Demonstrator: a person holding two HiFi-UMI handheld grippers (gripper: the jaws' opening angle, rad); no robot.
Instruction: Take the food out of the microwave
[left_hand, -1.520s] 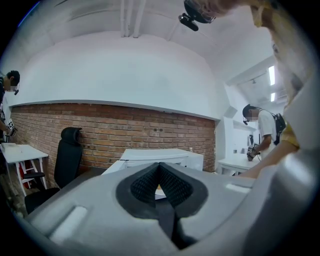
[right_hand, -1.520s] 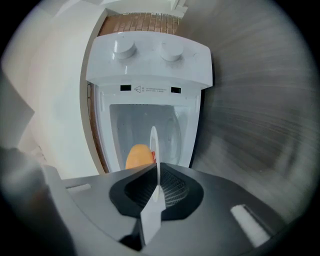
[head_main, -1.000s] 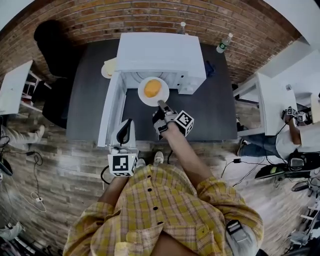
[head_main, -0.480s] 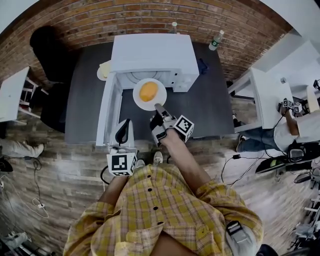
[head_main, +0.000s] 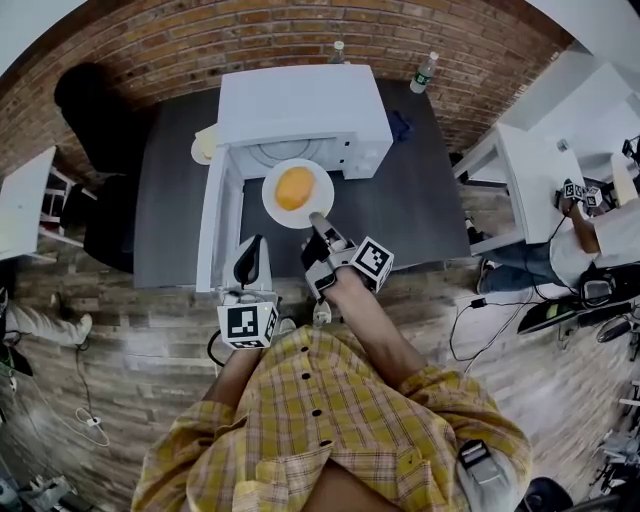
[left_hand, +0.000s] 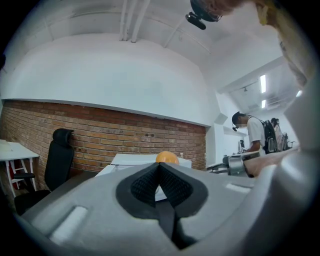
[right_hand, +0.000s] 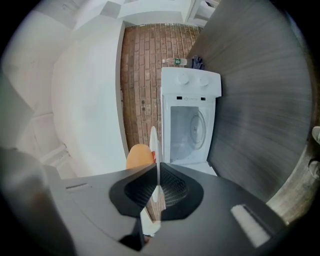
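Your right gripper (head_main: 318, 222) is clenched on the near rim of the plate (head_main: 275, 205), the thin white edge pinched between its pads. The plate, carrying the orange food (head_main: 294, 187), is out of the microwave (head_main: 295, 105), just in front of its opening. From the right gripper view, the microwave's cavity behind the plate shows only its glass turntable. The door (head_main: 218, 225) stands swung wide open on the microwave's left and reaches out toward you. Your left gripper (head_main: 256, 243) sits in front of the microwave, just beside the door's free end and apart from the plate; its jaws are pressed together with nothing between them. The table (head_main: 400, 210) under the microwave is dark grey. Two bottles (head_main: 424, 72) stand behind the microwave at its right rear, and a small pale dish (head_main: 203, 145) lies against its left side.
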